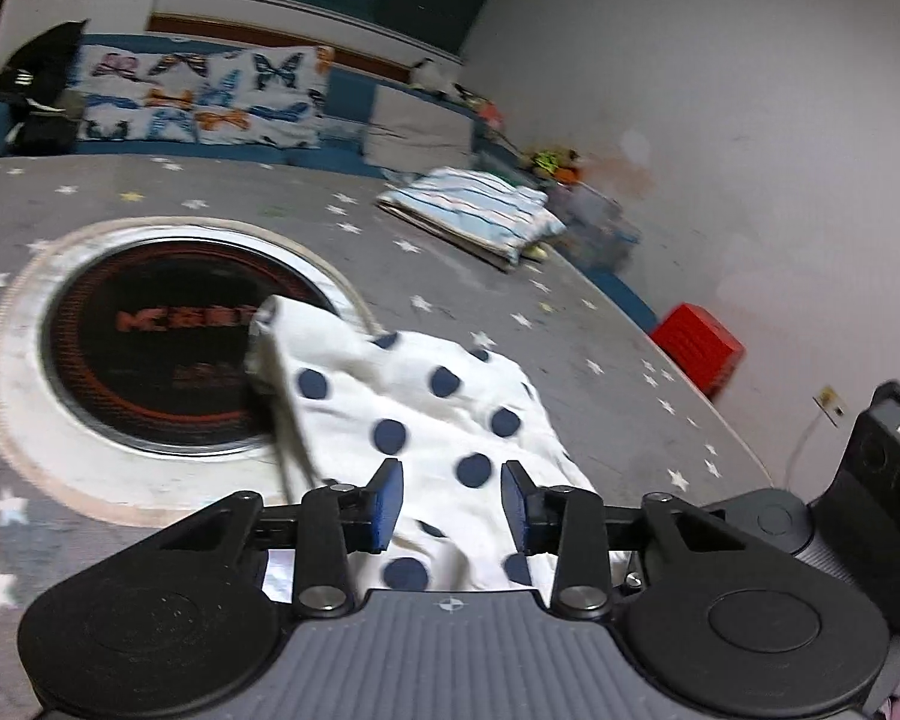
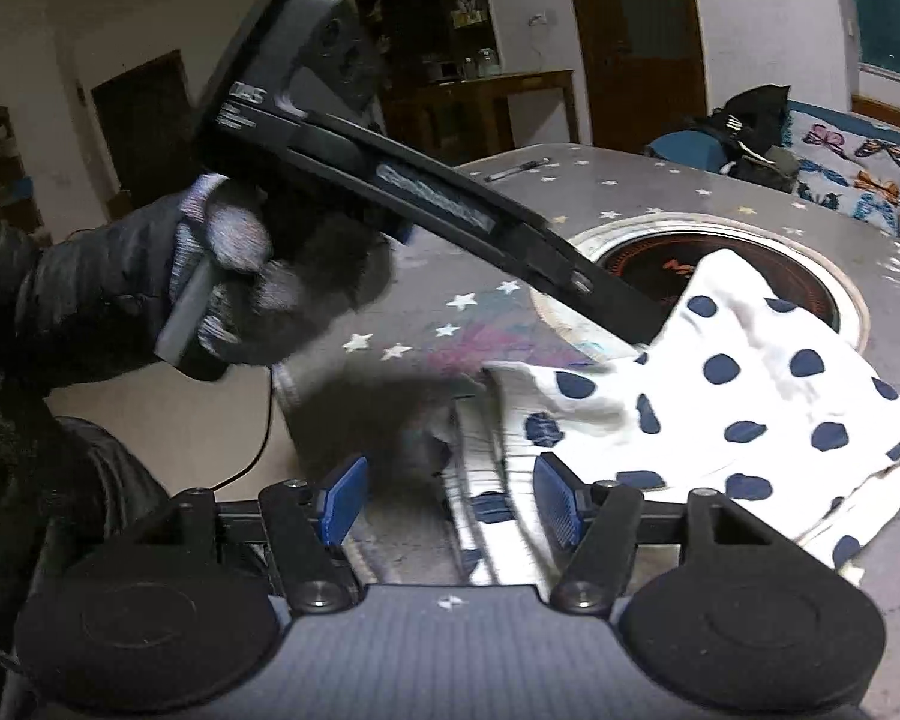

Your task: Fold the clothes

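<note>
A white garment with navy polka dots (image 1: 426,420) lies crumpled on the grey star-patterned table, partly over a round black burner. My left gripper (image 1: 453,501) is open, its blue pads on either side of a fold of the garment, just above it. In the right wrist view the garment (image 2: 750,396) lies to the right, and its ribbed hem runs down between my open right gripper's pads (image 2: 450,501). The left gripper's body (image 2: 426,204), held by a gloved hand, reaches diagonally down to the garment's far edge.
A round black burner (image 1: 156,354) with a white rim is set in the table. A folded striped cloth (image 1: 474,207) lies at the far right. A butterfly-print cushion (image 1: 204,96) and dark bag sit behind. A red stool (image 1: 699,348) stands beyond the table edge.
</note>
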A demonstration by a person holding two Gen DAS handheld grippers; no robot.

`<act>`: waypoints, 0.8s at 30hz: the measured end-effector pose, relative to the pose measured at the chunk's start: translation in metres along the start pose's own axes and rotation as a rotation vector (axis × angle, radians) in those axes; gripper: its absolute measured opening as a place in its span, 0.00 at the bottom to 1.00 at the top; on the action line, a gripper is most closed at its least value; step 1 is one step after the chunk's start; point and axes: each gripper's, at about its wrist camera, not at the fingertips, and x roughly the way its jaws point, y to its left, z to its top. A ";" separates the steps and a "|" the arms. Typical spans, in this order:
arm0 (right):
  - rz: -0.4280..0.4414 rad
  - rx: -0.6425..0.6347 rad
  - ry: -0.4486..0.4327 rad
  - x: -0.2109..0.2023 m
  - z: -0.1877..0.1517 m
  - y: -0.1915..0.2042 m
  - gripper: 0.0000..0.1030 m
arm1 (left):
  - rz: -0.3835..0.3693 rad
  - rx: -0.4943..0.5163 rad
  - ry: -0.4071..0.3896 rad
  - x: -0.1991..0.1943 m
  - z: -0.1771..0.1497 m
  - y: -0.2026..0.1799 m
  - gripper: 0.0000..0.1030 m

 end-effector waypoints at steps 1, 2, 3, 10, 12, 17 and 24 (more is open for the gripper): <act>0.005 -0.002 -0.004 -0.003 0.001 0.001 0.61 | -0.004 0.001 0.008 0.003 -0.002 0.001 0.32; 0.007 -0.001 -0.009 -0.006 0.001 0.000 0.61 | -0.008 0.001 0.017 0.006 -0.004 0.002 0.30; 0.002 0.002 -0.017 -0.011 0.002 -0.001 0.61 | -0.011 0.002 0.025 0.008 -0.006 0.003 0.28; -0.113 0.080 -0.080 -0.045 0.010 -0.032 0.61 | -0.013 0.003 0.096 0.014 -0.023 0.014 0.23; -0.179 0.124 -0.094 -0.050 0.012 -0.048 0.61 | -0.009 0.014 0.103 0.013 -0.025 0.013 0.23; -0.319 0.207 -0.099 -0.043 0.024 -0.087 0.59 | -0.001 0.062 0.067 0.009 -0.011 -0.001 0.24; -0.302 0.268 -0.070 -0.005 0.043 -0.121 0.51 | -0.071 0.097 0.113 0.027 -0.016 -0.019 0.25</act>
